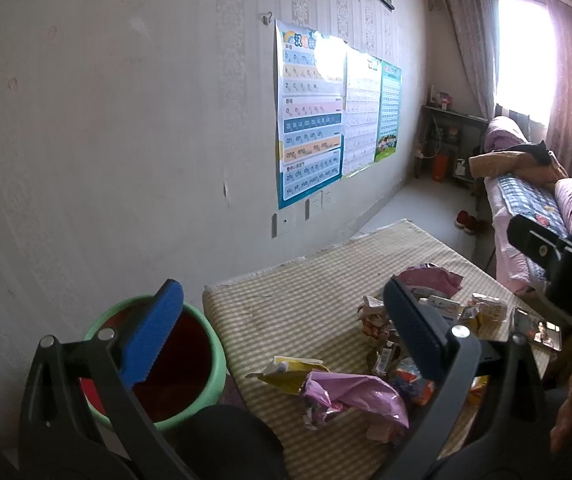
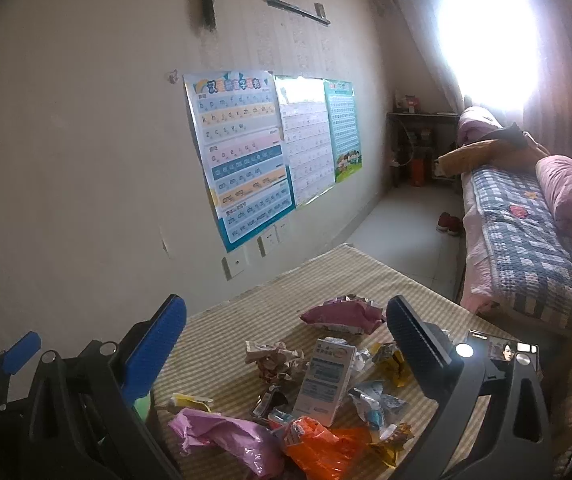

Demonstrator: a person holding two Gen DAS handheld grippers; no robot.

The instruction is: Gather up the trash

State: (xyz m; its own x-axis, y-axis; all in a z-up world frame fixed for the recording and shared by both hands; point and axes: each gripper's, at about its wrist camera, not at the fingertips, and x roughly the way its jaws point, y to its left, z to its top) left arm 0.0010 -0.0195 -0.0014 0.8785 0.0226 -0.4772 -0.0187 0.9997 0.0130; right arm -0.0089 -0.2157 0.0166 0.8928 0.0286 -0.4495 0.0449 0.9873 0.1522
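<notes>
Left gripper (image 1: 281, 334) wide open, empty, above the table (image 1: 286, 308) edge. Right gripper (image 2: 286, 344) wide open too, holding nothing, over the trash (image 2: 286, 396): pink bag (image 2: 221, 432), orange bag (image 2: 326, 448), carton (image 2: 326, 380). Green bin (image 1: 189, 400) just beside the table, partly behind the left finger. Phone (image 2: 502, 350) half hidden at the table's far side.

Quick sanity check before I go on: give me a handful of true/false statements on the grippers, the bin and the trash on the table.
1. Both grippers are open and empty. True: left gripper, right gripper.
2. The green bin stands on the table. False: it stands beside it, lower down.
3. A white carton stands among the wrappers. True.
4. The orange bag is already in the bin. False: it lies on the table.
</notes>
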